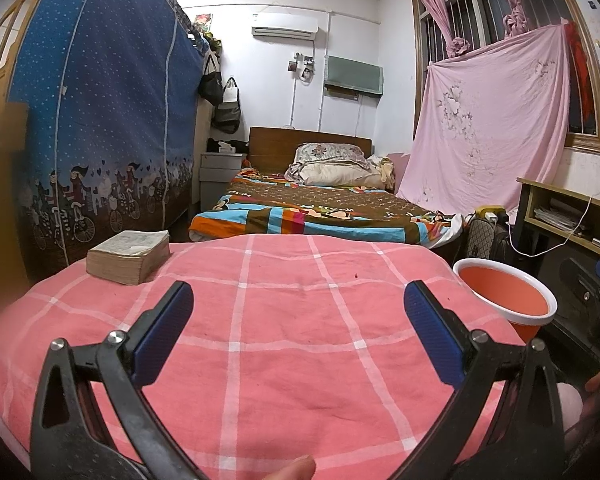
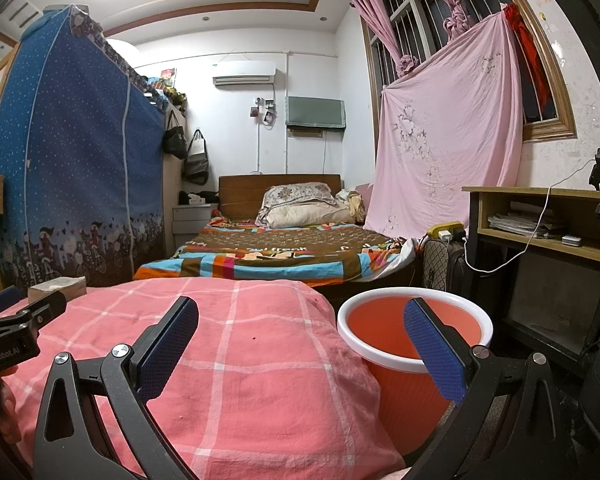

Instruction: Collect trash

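An orange bin with a white rim (image 1: pixel 508 300) (image 2: pixel 412 344) stands on the floor just right of a surface covered by a pink checked cloth (image 1: pixel 280 320) (image 2: pixel 220 360). My left gripper (image 1: pixel 298 300) is open over the cloth with nothing between its fingers. My right gripper (image 2: pixel 300 316) is open too, straddling the cloth's right edge, its right finger (image 2: pixel 436 352) in front of the bin. The bin's visible inside looks bare. A tiny dark speck (image 1: pixel 356 276) lies on the cloth. No other trash shows.
A thick worn book (image 1: pixel 130 256) lies at the cloth's far left. Beyond it is a bed with a colourful blanket (image 1: pixel 320 208). A blue fabric wardrobe (image 1: pixel 100 120) stands left; a desk with papers (image 2: pixel 540 224), a suitcase (image 2: pixel 444 264) and a cable are at the right.
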Tool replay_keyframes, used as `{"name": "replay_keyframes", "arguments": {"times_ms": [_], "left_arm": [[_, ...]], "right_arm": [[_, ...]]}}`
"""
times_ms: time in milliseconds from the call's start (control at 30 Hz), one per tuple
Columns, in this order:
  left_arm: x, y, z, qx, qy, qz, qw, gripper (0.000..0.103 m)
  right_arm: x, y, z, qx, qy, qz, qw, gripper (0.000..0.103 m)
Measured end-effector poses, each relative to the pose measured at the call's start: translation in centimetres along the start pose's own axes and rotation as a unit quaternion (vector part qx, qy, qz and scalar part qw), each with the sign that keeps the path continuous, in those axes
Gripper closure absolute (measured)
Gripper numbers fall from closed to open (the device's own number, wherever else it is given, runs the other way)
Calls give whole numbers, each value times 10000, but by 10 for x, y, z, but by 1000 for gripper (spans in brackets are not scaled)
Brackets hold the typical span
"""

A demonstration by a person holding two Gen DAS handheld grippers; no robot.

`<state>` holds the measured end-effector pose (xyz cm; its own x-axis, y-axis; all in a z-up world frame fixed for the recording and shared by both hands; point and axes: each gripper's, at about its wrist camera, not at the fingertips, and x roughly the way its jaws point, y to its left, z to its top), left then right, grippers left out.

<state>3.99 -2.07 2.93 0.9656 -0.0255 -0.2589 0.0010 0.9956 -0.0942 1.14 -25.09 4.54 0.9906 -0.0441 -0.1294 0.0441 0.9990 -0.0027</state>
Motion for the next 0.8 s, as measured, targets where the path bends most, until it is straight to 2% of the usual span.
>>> {"name": "replay_keyframes", "arguments": {"times_ms": [800], "left_arm": [[-3, -12, 2, 250, -186, 85, 9995, 16]], "right_arm": [[2, 4, -4, -52, 60, 17, 10000, 0]]}}
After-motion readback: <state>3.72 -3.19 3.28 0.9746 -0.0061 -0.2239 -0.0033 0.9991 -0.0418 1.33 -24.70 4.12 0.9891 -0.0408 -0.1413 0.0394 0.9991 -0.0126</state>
